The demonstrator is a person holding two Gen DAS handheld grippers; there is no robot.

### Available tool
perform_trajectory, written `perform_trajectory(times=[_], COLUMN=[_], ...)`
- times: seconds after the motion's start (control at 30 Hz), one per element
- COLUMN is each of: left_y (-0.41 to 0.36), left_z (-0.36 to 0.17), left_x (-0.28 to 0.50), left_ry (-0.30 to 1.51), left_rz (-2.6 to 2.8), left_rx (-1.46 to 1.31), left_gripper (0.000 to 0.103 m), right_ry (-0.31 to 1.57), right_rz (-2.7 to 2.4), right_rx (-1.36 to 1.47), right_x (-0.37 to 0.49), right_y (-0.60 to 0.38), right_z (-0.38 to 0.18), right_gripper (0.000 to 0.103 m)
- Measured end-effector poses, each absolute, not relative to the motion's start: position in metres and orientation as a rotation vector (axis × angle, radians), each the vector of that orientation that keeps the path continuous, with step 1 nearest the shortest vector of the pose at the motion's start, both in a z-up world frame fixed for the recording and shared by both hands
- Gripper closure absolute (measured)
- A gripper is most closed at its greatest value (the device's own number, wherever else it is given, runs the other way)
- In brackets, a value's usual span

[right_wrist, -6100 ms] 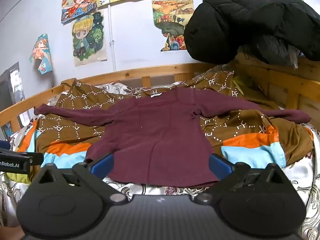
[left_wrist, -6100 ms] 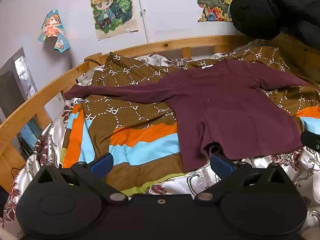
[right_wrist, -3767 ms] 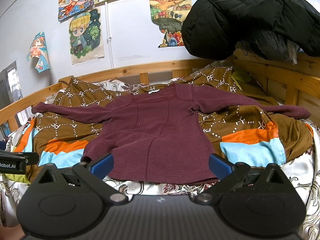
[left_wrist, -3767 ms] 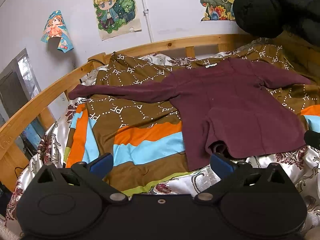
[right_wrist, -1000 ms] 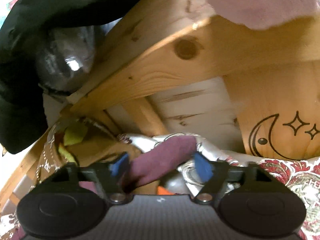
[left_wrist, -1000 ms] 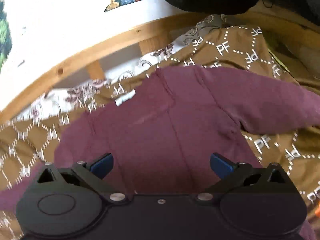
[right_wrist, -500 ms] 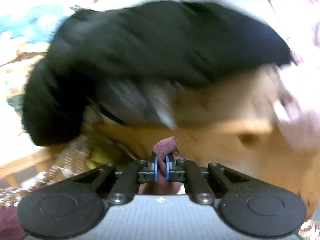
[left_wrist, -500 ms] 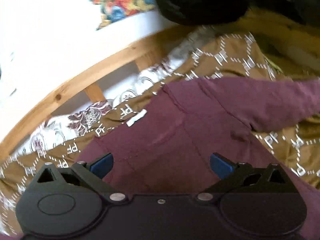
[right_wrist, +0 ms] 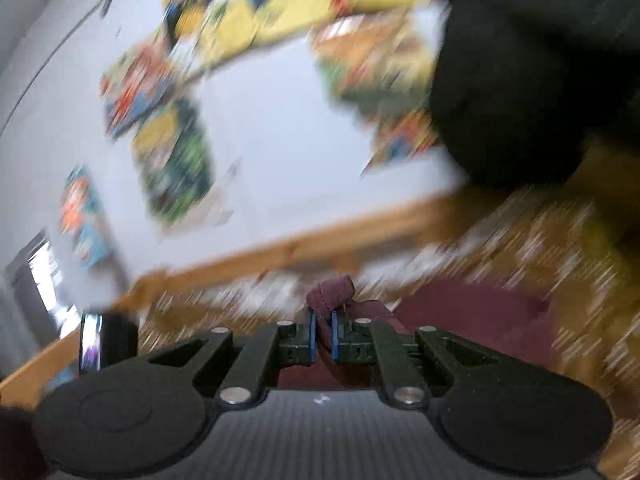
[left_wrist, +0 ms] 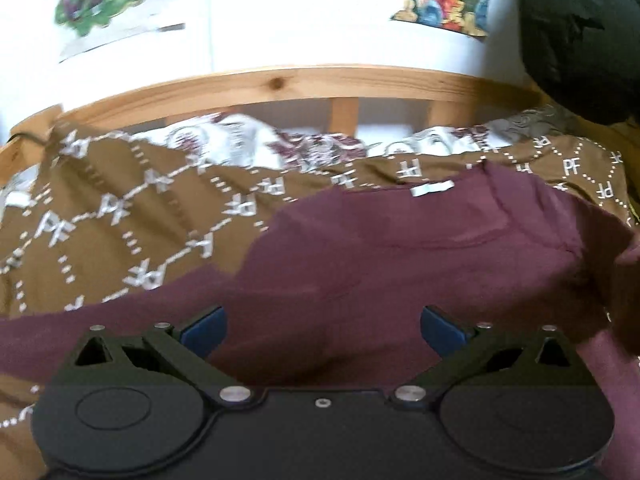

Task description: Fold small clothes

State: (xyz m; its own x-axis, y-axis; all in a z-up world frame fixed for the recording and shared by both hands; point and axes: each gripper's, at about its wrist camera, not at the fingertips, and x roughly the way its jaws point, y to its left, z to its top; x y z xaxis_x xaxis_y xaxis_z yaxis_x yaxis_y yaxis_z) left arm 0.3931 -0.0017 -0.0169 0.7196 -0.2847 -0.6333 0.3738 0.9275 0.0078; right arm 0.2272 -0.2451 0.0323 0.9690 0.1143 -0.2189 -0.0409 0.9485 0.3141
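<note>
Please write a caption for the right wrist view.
Right tool shut on maroon sleeve cuff, blurred above the bed.

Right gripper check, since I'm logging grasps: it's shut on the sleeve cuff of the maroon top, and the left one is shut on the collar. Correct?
Partly. The left gripper is open, its fingers wide apart above the maroon top, as the left wrist view shows. The right gripper is shut on the sleeve cuff.

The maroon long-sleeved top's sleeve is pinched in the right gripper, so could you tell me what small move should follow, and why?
Probably carry the sleeve cuff, clamped in the right gripper, across onto the maroon long-sleeved top, whose body lies flat; the left gripper hovers open above it.
</note>
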Motion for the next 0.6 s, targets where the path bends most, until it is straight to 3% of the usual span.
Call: perform_trajectory(times=[0.27,0.3,0.33,0.43,0.5,0.6], left_y=[0.021,0.019,0.018,0.008,-0.001,-0.016], left_z=[-0.028,-0.03,-0.033,-0.044,-0.051,-0.063], left_x=[0.385,0.386,0.385,0.386,0.388,0.387], left_ry=[0.687,0.696,0.704,0.718,0.744,0.8], left_rz=[-0.396,-0.408,-0.422,-0.489,-0.532,-0.611], left_rx=[0.134,0.125,0.118,0.091,0.082,0.086], left_gripper=[0.001,0.001,0.001,0.001,0.001,0.001], right_ry=[0.552,0.592,0.635,0.726,0.758,0.77], right_rz=[0.224,0.234,0.25,0.365,0.411,0.4], right_rx=[0.203,0.189,0.175,0.158,0.136,0.155], right_x=[0.256,0.258,0.257,0.231,0.212,0.189], right_y=[-0.184,-0.18,-0.179,-0.182,-0.187,-0.211], right_z=[-0.058,-0.066,-0.073,-0.093,-0.096,-0.092], right_gripper=[0.092,0.086,0.069,0.034,0.021,0.018])
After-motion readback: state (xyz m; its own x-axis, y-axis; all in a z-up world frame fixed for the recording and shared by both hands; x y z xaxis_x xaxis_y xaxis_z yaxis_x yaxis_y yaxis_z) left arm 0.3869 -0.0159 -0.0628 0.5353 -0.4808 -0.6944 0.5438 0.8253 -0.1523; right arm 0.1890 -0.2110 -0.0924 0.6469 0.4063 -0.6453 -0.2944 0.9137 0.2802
